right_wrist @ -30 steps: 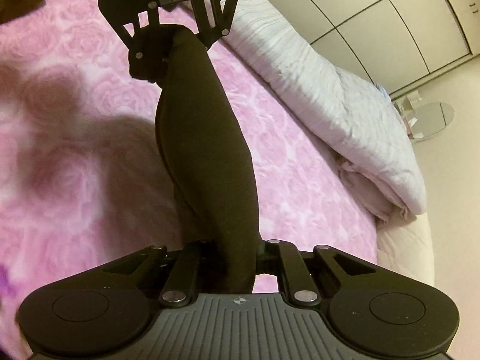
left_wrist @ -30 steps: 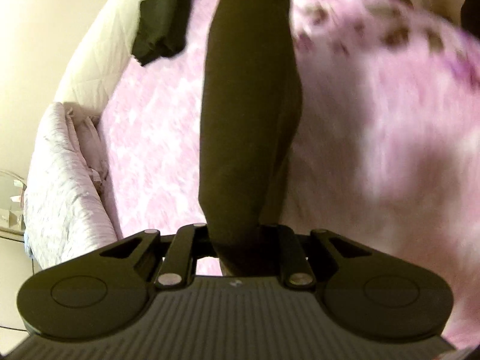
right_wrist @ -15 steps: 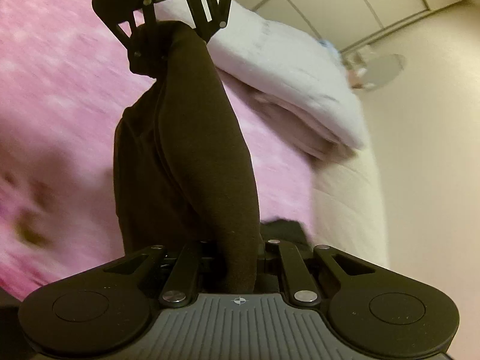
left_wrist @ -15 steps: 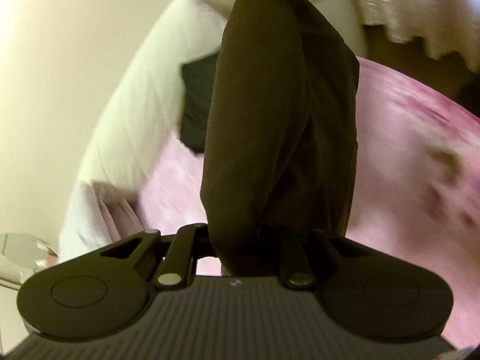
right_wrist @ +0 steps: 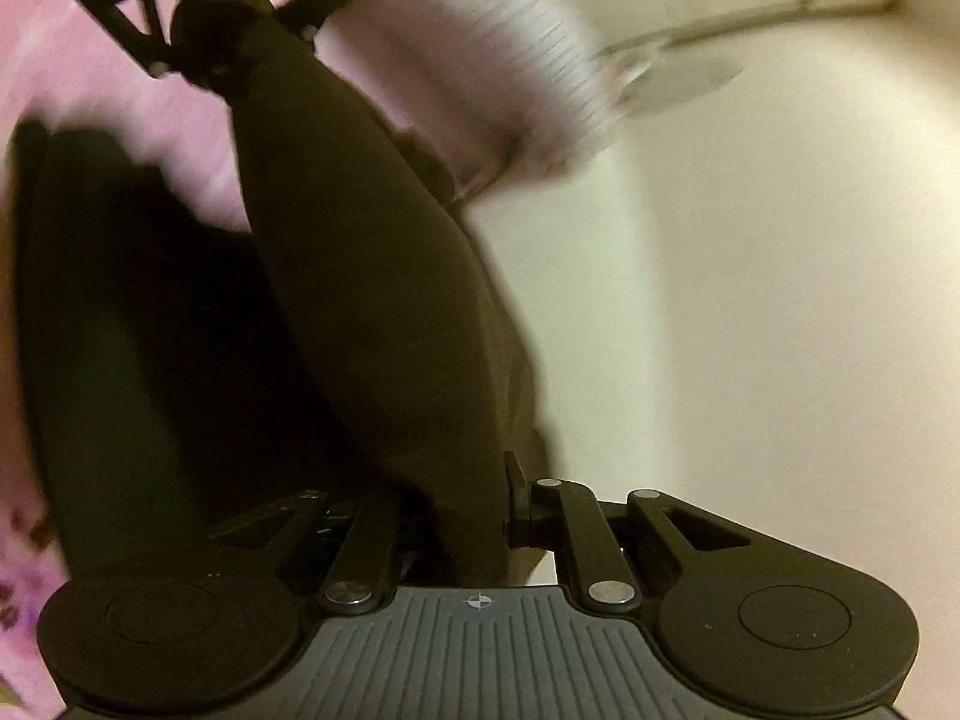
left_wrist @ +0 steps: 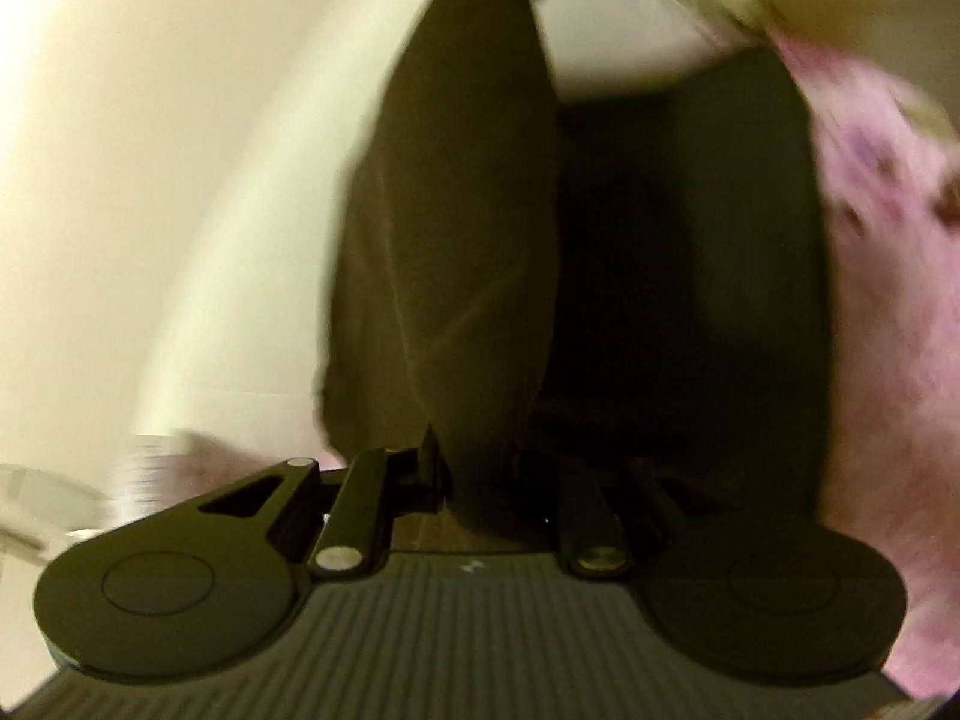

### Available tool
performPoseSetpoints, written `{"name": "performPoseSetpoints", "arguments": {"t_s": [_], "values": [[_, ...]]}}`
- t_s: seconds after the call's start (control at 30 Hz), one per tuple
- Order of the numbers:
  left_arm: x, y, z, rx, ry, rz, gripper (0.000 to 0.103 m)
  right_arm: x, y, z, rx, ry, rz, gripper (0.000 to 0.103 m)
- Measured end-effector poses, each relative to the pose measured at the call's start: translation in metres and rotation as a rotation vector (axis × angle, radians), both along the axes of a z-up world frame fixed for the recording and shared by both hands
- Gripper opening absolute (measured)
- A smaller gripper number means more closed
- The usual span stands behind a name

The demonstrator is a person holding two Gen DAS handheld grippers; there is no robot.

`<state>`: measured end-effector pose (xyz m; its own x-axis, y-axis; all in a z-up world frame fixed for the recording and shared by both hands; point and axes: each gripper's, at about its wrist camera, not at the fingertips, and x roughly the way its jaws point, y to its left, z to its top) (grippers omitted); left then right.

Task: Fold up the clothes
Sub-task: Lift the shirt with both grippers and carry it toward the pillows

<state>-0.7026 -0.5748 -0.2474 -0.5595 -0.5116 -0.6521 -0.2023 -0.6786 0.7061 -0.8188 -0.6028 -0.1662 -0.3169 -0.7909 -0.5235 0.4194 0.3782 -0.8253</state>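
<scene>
A dark brown garment (left_wrist: pixel 444 252) hangs stretched between my two grippers, lifted off the bed. My left gripper (left_wrist: pixel 480 480) is shut on one end of it. My right gripper (right_wrist: pixel 468 510) is shut on the other end; the garment (right_wrist: pixel 372 276) runs from it up to the left gripper (right_wrist: pixel 222 30) at the top left of the right wrist view. A darker part of the cloth (left_wrist: pixel 684 276) hangs beside the main fold. Both views are blurred by motion.
The pink flowered bedspread (left_wrist: pixel 888 300) lies at the right of the left wrist view and at the upper left of the right wrist view (right_wrist: pixel 36 60). A rolled pale quilt (right_wrist: pixel 480 48) lies behind. A cream wall (right_wrist: pixel 750 276) fills the rest.
Both grippers have swung upward with the garment, away from the bed. The wall now fills much of each view, and more of the cloth hangs open between the grippers.
</scene>
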Motion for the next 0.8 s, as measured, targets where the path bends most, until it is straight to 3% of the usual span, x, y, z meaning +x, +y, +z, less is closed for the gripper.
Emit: {"name": "performPoseSetpoints", "arguments": {"t_s": [0.1,0.17,0.27,0.43,0.63,0.7,0.8], "values": [[-0.002,0.017,-0.056,-0.026,-0.024,-0.021,0.012,-0.01,0.013,-0.056,0.068,-0.003,0.006,0.011],[0.005,0.021,-0.063,-0.041,0.006,-0.019,0.012,-0.011,0.027,-0.071,0.029,0.009,0.016,0.011],[0.017,0.019,-0.059,-0.043,0.041,-0.014,0.017,-0.013,0.048,-0.069,-0.029,0.01,-0.012,0.014],[0.018,0.007,-0.047,-0.015,0.016,-0.044,0.011,-0.019,0.056,-0.054,-0.015,-0.077,-0.074,0.013],[0.051,0.012,-0.018,-0.036,0.069,-0.074,0.009,-0.002,0.086,-0.004,-0.072,-0.135,-0.078,0.009],[0.057,0.02,-0.031,-0.026,0.044,-0.08,0.009,0.007,0.105,-0.01,-0.043,-0.139,-0.076,0.009],[0.054,0.016,-0.049,-0.027,0.022,-0.067,0.01,0.013,0.115,-0.044,0.028,-0.105,-0.065,0.009]]}}
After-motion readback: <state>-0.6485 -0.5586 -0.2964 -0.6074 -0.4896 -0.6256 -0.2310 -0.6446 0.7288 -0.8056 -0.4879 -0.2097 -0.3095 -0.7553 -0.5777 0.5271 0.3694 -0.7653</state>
